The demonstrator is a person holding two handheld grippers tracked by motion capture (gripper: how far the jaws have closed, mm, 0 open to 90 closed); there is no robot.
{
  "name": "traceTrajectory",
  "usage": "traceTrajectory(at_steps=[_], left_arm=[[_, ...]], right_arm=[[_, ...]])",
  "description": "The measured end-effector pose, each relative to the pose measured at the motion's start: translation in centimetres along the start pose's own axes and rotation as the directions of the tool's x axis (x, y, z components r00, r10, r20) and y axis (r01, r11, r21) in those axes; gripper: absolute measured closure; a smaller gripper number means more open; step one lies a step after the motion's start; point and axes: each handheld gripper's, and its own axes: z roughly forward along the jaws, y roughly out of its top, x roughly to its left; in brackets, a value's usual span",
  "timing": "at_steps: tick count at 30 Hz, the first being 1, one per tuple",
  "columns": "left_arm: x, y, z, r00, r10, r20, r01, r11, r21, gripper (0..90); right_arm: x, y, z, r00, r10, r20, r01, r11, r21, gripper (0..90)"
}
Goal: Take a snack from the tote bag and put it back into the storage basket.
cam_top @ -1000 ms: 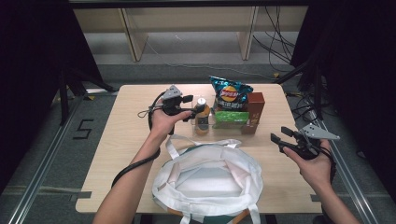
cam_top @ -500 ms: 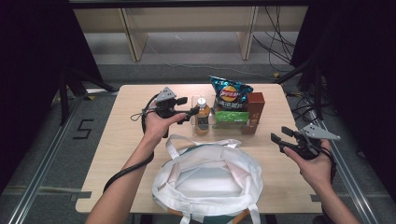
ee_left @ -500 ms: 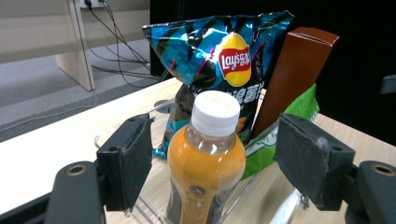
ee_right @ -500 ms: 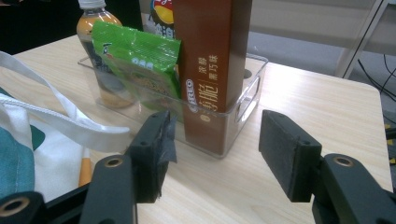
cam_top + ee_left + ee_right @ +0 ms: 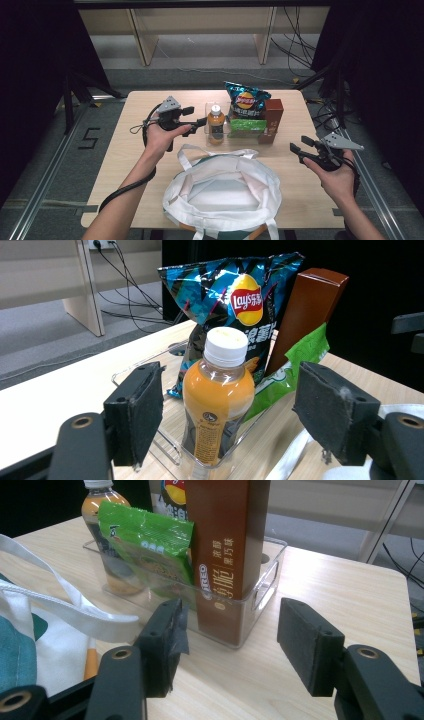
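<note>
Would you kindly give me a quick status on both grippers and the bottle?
Left gripper open, jaws either side of the orange bottle, not closed on it. Right gripper open, holding nothing, facing the brown box. Bottle upright in clear tray; green packet close beside it.

One bottle (image 5: 216,123), one chip bag (image 5: 245,100), one green packet (image 5: 246,125), one brown box (image 5: 272,119), one tote bag (image 5: 222,192), one clear tray (image 5: 267,575).

I see a glossy clear-plastic orange drink bottle (image 5: 218,400), a shiny foil crisp bag (image 5: 235,300), and a matt pale wood-grain table (image 5: 150,165).
</note>
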Motion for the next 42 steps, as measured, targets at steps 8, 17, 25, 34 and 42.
traceTrajectory(at_steps=[8, 17, 25, 34, 42], left_arm=[[-0.6, -0.4, -1.1, 0.9999, 0.002, 0.011, -0.002, 0.9999, 0.011, 26.8], [-1.4, -0.9, -2.5, 0.999, 0.037, 0.024, -0.037, 0.9987, 0.035, 26.7], [-1.9, -2.0, -3.4, 0.9988, 0.034, 0.036, -0.035, 0.9982, 0.048, 27.1], [-2.5, -3.1, -4.4, 0.9985, 0.028, 0.047, -0.03, 0.998, 0.056, 27.0], [-2.9, -3.4, -5.8, 0.9983, 0.021, 0.055, -0.024, 0.9984, 0.052, 26.9]], right_arm=[[-0.2, 0.0, 0.1, 0.9996, -0.029, 0.0, 0.029, 1.0, -0.012, 44.6], [0.1, 0.0, 0.1, 1.0, 0.002, 0.009, -0.002, 1.0, -0.014, 44.5], [-0.3, 0.0, 0.1, 0.9997, -0.025, 0.001, 0.025, 1.0, -0.01, 44.5], [-0.3, 0.0, 0.1, 0.9996, -0.028, 0.006, 0.028, 1.0, -0.01, 44.6], [-0.2, 0.0, 0.1, 0.9998, -0.017, 0.008, 0.017, 1.0, -0.008, 44.6]])
